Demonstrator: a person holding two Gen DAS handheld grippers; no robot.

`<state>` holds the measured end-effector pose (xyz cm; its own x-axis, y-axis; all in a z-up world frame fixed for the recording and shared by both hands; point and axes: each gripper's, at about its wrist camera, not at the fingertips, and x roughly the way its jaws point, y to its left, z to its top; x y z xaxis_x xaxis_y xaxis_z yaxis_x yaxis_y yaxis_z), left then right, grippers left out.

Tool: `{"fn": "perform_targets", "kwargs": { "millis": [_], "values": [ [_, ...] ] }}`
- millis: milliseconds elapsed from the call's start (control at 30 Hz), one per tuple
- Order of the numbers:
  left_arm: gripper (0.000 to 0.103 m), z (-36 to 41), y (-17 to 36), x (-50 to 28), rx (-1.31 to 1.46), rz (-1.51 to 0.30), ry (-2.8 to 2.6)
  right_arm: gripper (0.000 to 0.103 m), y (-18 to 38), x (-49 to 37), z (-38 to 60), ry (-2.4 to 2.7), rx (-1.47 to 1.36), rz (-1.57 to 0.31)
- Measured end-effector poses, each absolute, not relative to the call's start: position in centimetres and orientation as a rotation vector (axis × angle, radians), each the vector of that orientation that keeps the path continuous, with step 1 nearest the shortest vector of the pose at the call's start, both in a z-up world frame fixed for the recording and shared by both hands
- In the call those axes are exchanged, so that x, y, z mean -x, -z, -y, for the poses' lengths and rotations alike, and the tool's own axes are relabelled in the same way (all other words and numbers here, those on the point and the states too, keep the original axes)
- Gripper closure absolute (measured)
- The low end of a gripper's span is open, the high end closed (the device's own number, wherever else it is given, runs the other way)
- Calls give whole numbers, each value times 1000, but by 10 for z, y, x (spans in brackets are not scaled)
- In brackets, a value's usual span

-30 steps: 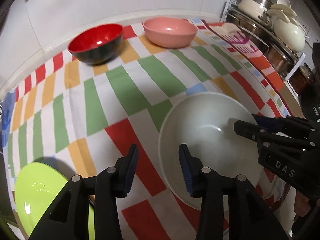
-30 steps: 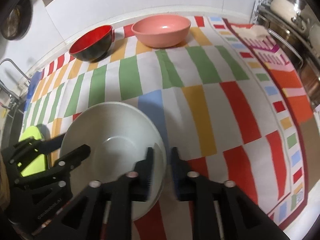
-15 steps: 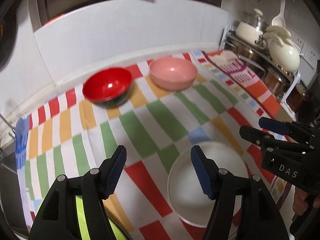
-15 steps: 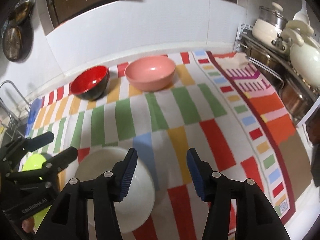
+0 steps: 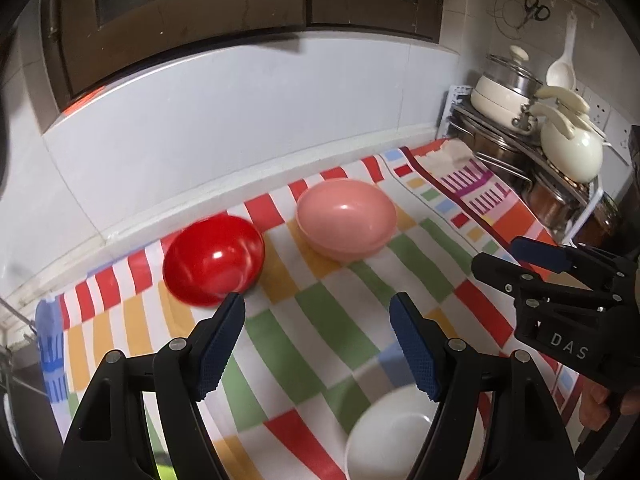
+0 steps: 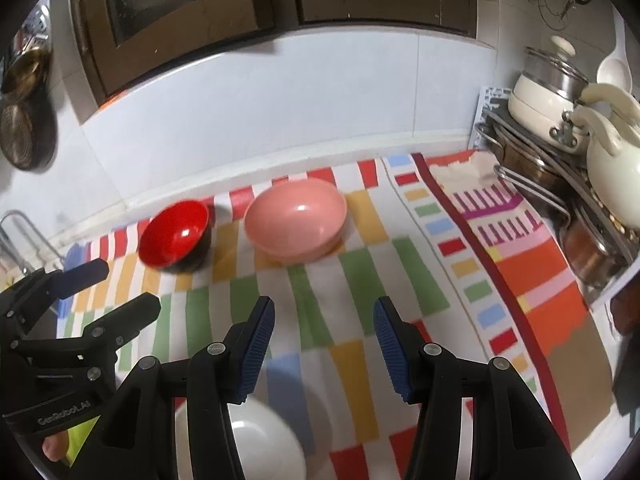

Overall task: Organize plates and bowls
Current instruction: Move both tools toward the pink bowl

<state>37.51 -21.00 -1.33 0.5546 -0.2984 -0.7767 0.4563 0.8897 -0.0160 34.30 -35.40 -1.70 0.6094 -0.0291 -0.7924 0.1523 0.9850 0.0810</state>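
Here, taking the pink bowl [image 5: 346, 218] as the landmark: left of it, near but not touching, sits the red bowl [image 5: 214, 266], both at the back of the striped cloth [image 5: 320, 320] on the worktop. Nearer the camera than the pink bowl, the white bowl [image 5: 390, 436] rests on the cloth below the left gripper [image 5: 318, 346], whose jaws are opening with nothing between them. The right gripper [image 6: 324, 346] hangs there too, jaws apart and empty.
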Motion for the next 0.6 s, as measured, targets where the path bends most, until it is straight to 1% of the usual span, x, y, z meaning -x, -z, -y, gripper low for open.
{"fn": "perform_targets", "kwargs": {
  "millis": [300, 600],
  "values": [
    [29, 224, 14, -416, -212, -852, 454, 51, 18, -382, 363, 117, -156, -898],
    [29, 244, 42, -462, -241, -886, 461, 51, 40, -421, 371, 124, -162, -925]
  ]
}}
